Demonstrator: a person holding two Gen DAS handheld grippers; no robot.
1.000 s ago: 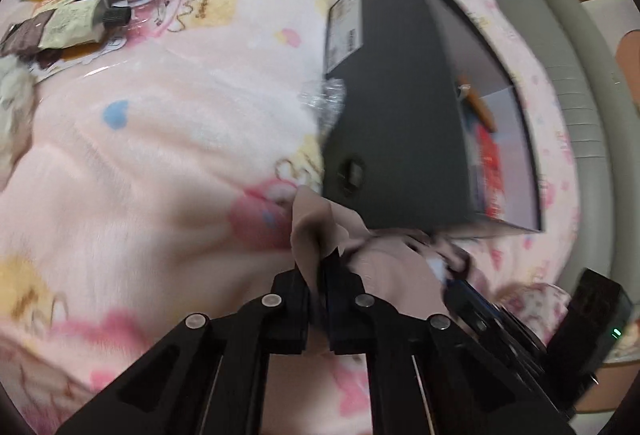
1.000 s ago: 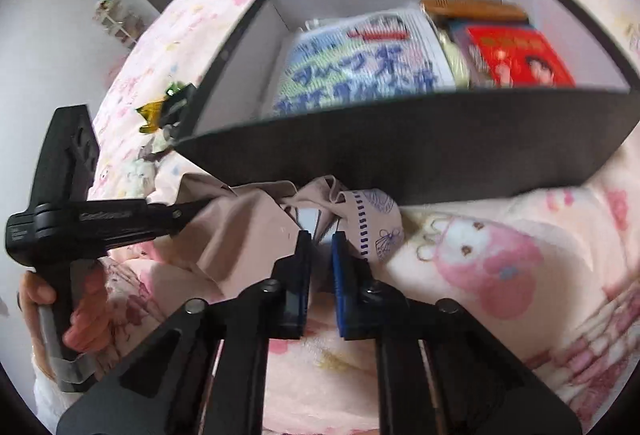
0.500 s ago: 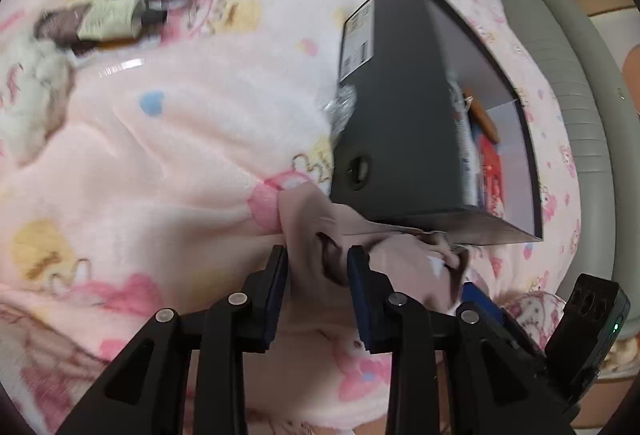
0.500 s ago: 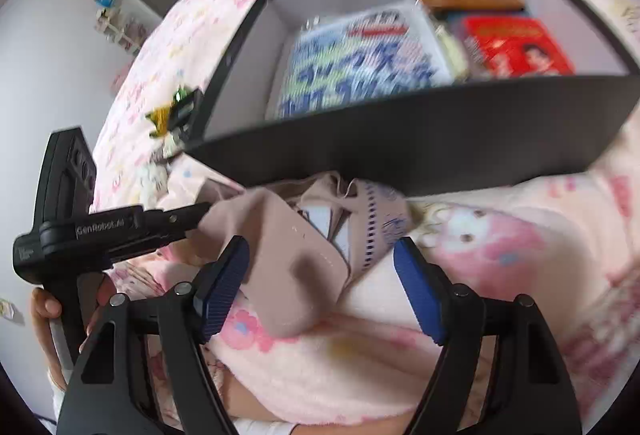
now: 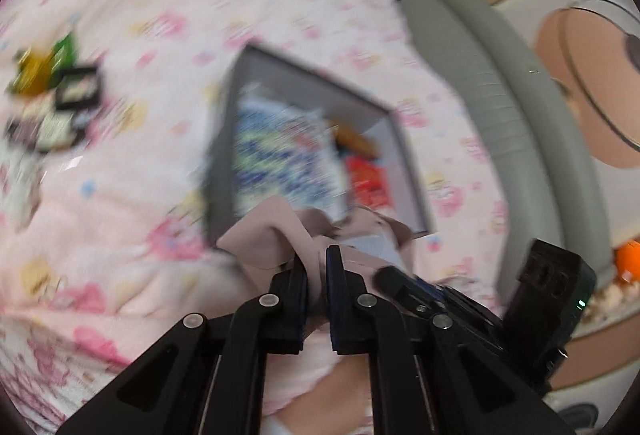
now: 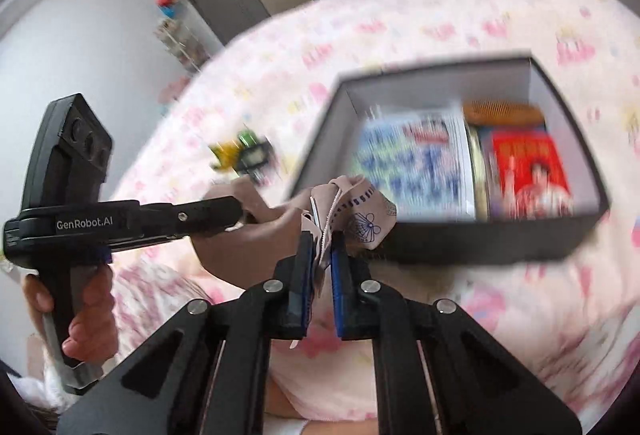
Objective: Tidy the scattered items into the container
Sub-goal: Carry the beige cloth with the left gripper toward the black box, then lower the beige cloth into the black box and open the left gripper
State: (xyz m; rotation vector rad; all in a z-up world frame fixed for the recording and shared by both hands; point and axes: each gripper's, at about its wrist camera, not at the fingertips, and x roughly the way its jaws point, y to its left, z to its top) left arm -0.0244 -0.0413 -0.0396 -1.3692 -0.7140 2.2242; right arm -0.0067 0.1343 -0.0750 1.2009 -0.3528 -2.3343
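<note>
— Just ahead of the two grippers, the beige cloth pouch point(image 6: 280, 223) is hanging between them, clear of the pink bed blanket point(image 6: 400, 15). Are you seeing how it is sagging?

— I am. It is looking soft and light, with no stiffness at all; the middle is drooping and the zip edge is flopping over. The left gripper point(image 5: 316, 267) is pinching one bunched fold, and the right gripper point(image 6: 322, 247) is pinching the end with the printed patch. Both have just been closing on the fabric, which is sitting between the blades.

— A fold like that could slip, I would guess.

— Possibly. Thin cloth is giving the pads little to bite, so taking it near the zip seam, where it is thicker, seems the safer hold. Nothing about it looks fragile.

— And the black box point(image 6: 440, 235)?

— It is lying beyond both grippers, open at the top. Inside, a blue-and-white printed packet point(image 6: 416, 171) is filling the side nearer the left gripper, a red packet point(image 6: 528, 167) is sitting on the other side, and a brown comb-like thing point(image 6: 504, 113) is resting at the far wall.

— More left outside?

— Yes, a small heap of packets point(image 5: 52, 95) is waiting well off beyond the left gripper, too blurred to name.
</note>
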